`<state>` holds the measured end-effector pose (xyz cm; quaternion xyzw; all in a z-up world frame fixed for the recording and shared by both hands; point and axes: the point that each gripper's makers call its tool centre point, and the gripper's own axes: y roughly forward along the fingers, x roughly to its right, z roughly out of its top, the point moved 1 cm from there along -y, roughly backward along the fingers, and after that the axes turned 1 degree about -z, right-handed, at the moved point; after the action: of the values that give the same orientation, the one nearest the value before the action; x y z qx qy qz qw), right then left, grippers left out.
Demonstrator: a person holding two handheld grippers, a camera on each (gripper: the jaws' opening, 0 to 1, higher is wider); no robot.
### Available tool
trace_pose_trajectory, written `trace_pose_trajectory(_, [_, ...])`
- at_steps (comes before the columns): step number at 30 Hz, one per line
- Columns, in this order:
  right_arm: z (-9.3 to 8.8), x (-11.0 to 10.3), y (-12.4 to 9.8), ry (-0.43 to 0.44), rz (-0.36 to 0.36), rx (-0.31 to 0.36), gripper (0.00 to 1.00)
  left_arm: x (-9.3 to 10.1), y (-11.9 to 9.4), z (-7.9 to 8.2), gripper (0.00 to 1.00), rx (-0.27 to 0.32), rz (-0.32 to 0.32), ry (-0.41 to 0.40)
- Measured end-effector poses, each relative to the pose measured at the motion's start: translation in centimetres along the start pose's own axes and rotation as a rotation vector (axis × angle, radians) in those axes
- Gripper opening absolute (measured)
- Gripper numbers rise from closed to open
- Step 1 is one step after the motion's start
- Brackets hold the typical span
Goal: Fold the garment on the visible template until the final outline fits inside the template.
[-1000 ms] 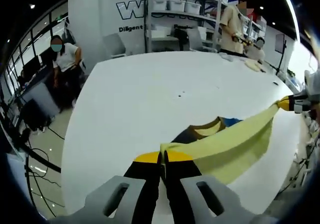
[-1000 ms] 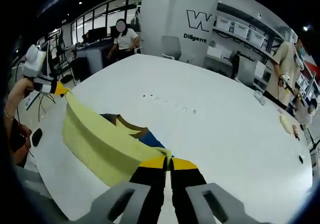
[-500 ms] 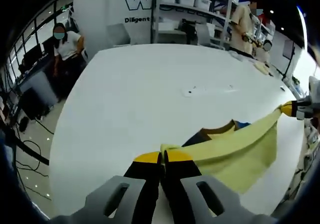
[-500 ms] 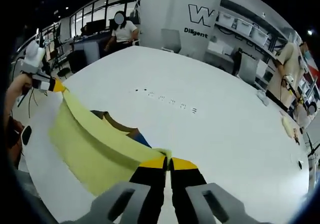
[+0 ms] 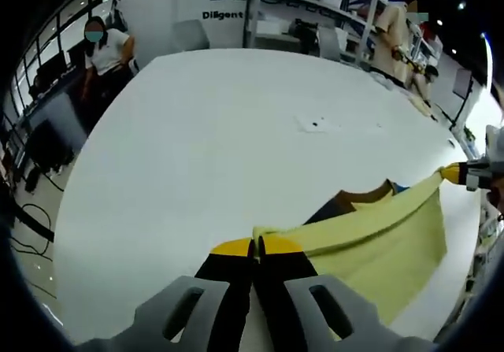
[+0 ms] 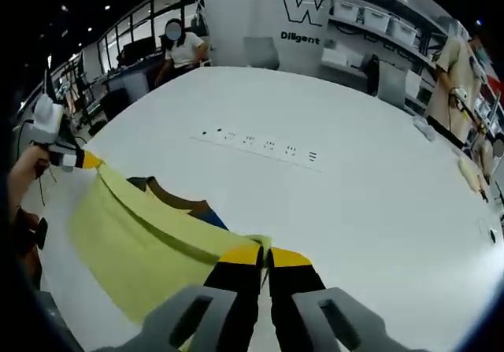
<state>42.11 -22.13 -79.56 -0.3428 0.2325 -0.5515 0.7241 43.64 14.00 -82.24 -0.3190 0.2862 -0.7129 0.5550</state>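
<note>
Both sets of fingers closed tight: left gripper (image 5: 255, 250) pinching one corner of the yellow garment (image 5: 370, 238), right gripper (image 6: 265, 255) pinching the opposite corner. Cloth stretched taut between them, long axis gripper to gripper, sagging onto the white surface (image 5: 220, 147). No template outline discernible.

Left gripper (image 5: 256, 246) & right gripper (image 6: 265, 253): black jaws w/ yellow tips, on pale grey slotted mounts. Seen from across, each shows a white body behind its yellow tip.
</note>
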Motion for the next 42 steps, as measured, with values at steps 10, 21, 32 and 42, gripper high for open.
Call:
trace_pose_trajectory(10, [-1.3, 0.2, 2.3, 0.05, 0.019, -0.002, 0.0, -0.3, 1.9, -1.2, 0.02, -0.002, 0.022, 0.001])
trace_pose_trajectory(21, [-2.7, 0.1, 4.2, 0.035, 0.032, -0.011, 0.0, -0.5, 2.6, -1.3, 0.02, 0.014, 0.015, 0.041])
trace_pose_trajectory(32, [-2.8, -0.6, 4.5, 0.11, 0.085, 0.001, 0.02, 0.1, 2.3, -0.6, 0.03, 0.05, -0.021, 0.264])
trace_pose_trajectory(42, [-1.9, -0.8, 2.8, -0.099, 0.106, 0.055, 0.26, 0.9, 1.1, -0.1, 0.27, 0.115, -0.059, 0.391])
